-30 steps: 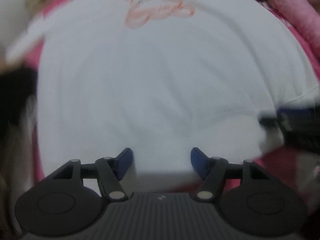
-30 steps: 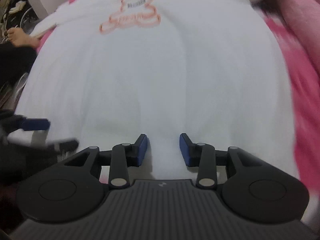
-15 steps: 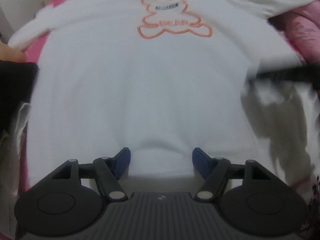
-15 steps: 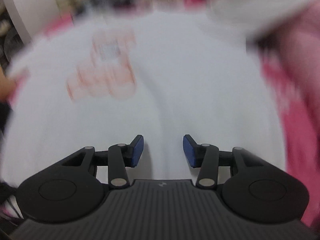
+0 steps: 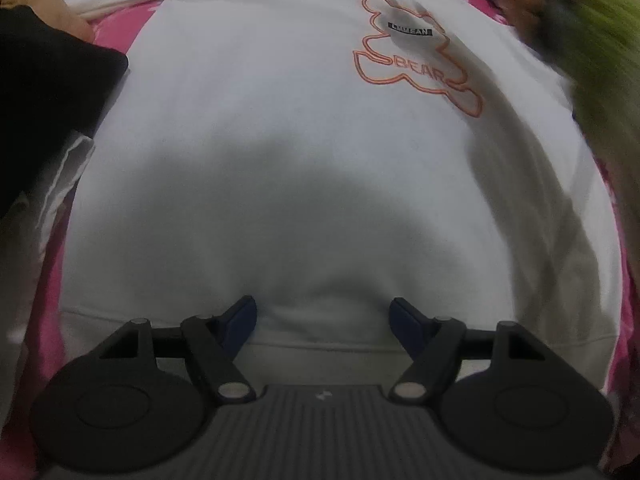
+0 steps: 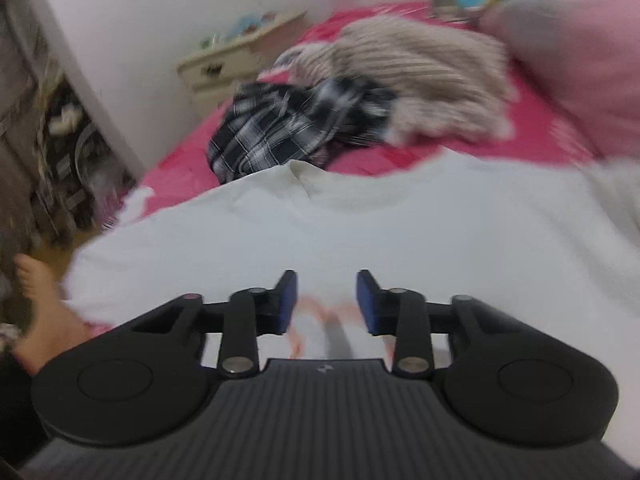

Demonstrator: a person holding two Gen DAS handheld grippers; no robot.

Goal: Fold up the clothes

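From my left wrist camera I get the white sweatshirt [image 5: 304,184] spread flat and face up on the pink bed [image 5: 120,28], its ribbed hem nearest me and its long axis running away from the lens toward the collar end. The orange bear outline [image 5: 416,56] with the word BEAR sits up and to the right of centre, something the right wrist camera barely catches, only a blurred orange smear between its fingers. My left tongs [image 5: 323,318] stand wide apart with nothing between them, hovering low over the hem, their shadow falling on the cloth ahead; whether the fingertips touch the fabric I cannot tell. A bare foot [image 5: 36,4] and a dark trouser leg [image 5: 44,92] lie at the left edge, and a blurred green and brown streak crosses the upper right corner. The right wrist view is tilted up more and looks over the sweatshirt's collar [image 6: 308,184] to what the left one misses: a crumpled black and white plaid garment [image 6: 288,128], a beige ribbed knit [image 6: 424,76] beside it, a pink pillow [image 6: 580,64] at the right, and a cream nightstand [image 6: 236,56] against the wall. My right tongs [image 6: 327,302] are also parted and empty, poised over the chest of the sweatshirt.
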